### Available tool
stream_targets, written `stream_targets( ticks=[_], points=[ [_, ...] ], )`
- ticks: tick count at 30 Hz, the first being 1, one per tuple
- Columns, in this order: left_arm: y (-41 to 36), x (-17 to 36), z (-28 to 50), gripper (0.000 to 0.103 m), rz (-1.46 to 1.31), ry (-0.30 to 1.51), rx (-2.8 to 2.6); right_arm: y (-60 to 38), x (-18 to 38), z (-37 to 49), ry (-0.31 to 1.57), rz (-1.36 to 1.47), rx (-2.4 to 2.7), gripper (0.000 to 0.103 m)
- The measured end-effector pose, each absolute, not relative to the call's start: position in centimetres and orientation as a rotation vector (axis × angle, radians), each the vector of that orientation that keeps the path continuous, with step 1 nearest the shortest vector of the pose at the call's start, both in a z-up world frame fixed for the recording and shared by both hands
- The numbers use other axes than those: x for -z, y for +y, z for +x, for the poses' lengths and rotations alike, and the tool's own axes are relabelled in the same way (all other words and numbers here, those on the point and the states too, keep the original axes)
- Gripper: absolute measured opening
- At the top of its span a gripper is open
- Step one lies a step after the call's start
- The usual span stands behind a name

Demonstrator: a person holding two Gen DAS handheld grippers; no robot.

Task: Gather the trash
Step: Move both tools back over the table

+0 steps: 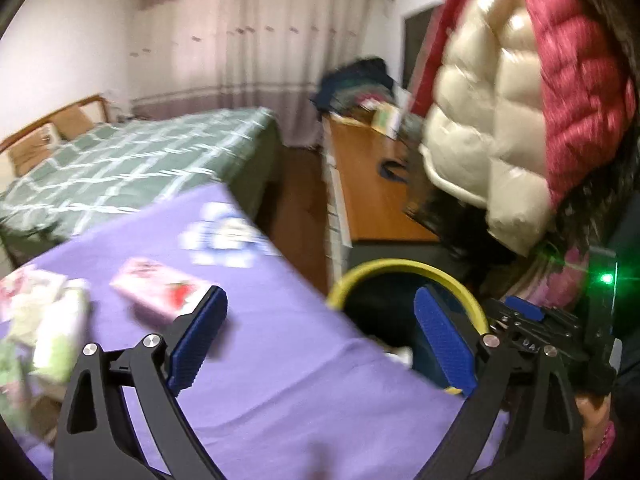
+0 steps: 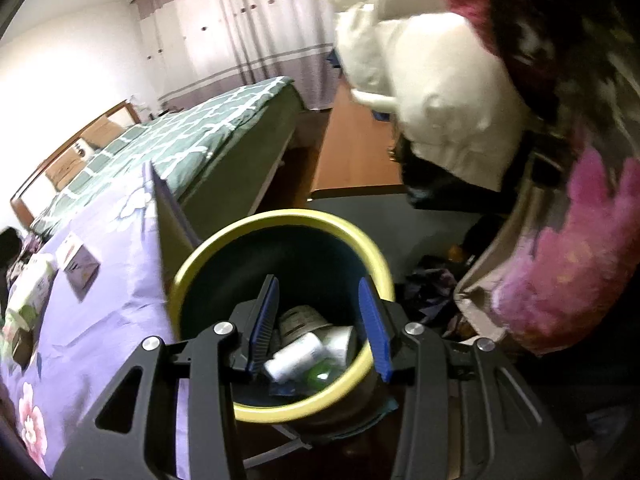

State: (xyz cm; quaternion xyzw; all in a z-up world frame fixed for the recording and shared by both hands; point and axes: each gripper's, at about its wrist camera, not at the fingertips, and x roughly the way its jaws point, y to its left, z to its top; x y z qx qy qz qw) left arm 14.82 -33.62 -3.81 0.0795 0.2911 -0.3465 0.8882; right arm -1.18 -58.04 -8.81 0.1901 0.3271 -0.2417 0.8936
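Note:
A dark bin with a yellow rim (image 2: 240, 236) stands beside the purple-clothed table (image 2: 120, 320). It holds a white bottle (image 2: 294, 356), a round tub (image 2: 300, 318) and other trash. My right gripper (image 2: 320, 328) is open and empty just above the bin's mouth. My left gripper (image 1: 320, 340) is open and empty over the table's edge, with the bin's rim (image 1: 400, 266) just beyond it. A pink box (image 1: 160, 294) and a pale green packet (image 1: 60, 336) lie on the table (image 1: 280, 380), left of the left gripper. A small lilac box (image 2: 80, 270) also lies there.
A bed with a green checked cover (image 1: 140, 160) stands behind the table. A wooden desk (image 1: 368, 184) with clutter is at the right. The person's white and red puffy jacket (image 1: 500, 100) fills the upper right. Dark clothes (image 2: 432, 284) lie on the floor by the bin.

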Motion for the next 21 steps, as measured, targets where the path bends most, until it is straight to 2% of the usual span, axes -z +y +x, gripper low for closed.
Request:
stream_targets(
  ticks=[11,21],
  points=[
    [-13.9,1.4,16.2,0.098,0.052,0.471,0.358,-49.7,7.4,3.8,0.716,0.297,0.306,0.040],
    [0.0,4.4,18.9,0.098,-0.013,0.453,0.070,-39.2,4.8,9.6,0.708,0.197,0.090,0.040]
  ],
)
